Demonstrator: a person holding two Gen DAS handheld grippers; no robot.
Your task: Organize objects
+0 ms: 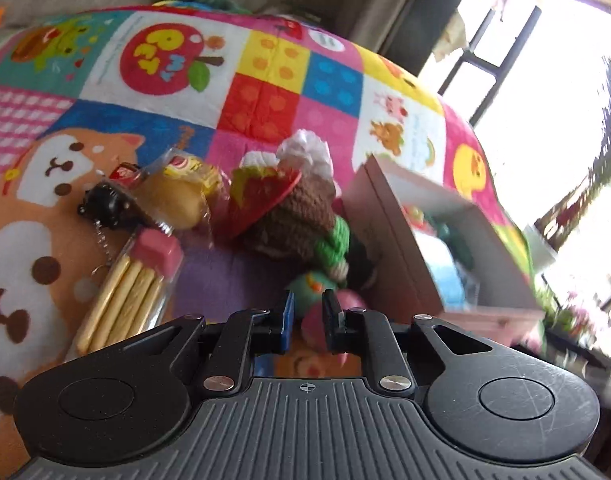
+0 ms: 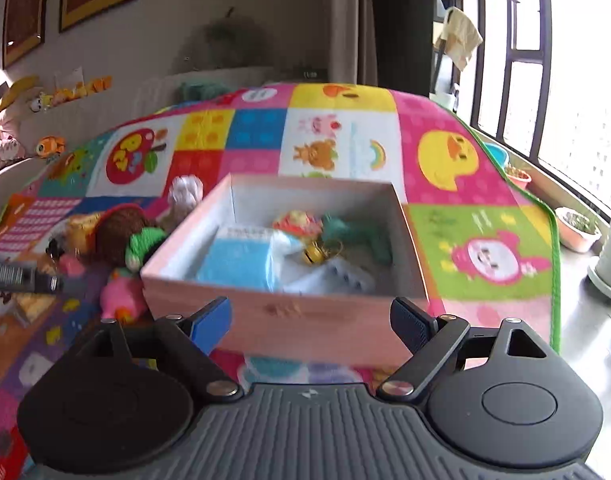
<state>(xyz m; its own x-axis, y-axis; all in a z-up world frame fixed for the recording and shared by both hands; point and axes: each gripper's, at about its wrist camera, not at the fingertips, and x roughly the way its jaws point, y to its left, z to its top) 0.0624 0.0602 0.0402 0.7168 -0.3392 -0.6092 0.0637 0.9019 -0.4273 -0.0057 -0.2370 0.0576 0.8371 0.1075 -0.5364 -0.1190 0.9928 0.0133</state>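
The left hand-held gripper [image 1: 307,320] is narrowed, its two pads pressed on a pink and green plush toy [image 1: 325,312] that sits low against the near left corner of the box [image 1: 389,240]. In the right wrist view the same toy [image 2: 121,296] lies on the mat just left of the box, with the left hand-held gripper's dark fingers [image 2: 45,280] coming in from the left edge beside it.

The right hand-held gripper [image 2: 309,326] is spread wide and holds nothing; it hangs just in front of the near wall of the box [image 2: 289,312], apart from it.

Beyond the left hand-held gripper, a brown crocheted doll [image 1: 297,208] with a red brim and green scarf lies against the left wall of the box. Further left lie a wrapped yellow bun [image 1: 173,196], a black keychain charm [image 1: 105,204] and a clear pack of biscuit sticks [image 1: 121,304] with a pink cap.

Inside the box are a blue and white packet [image 2: 241,256], a red and yellow toy [image 2: 297,220], a green toy [image 2: 361,236] and a small gold bell [image 2: 315,254].

Everything rests on a bright patchwork cartoon mat [image 2: 345,140] spread over the tabletop [image 2: 593,320]. Far right, potted plants [image 2: 577,228] stand by the window [image 2: 565,80].
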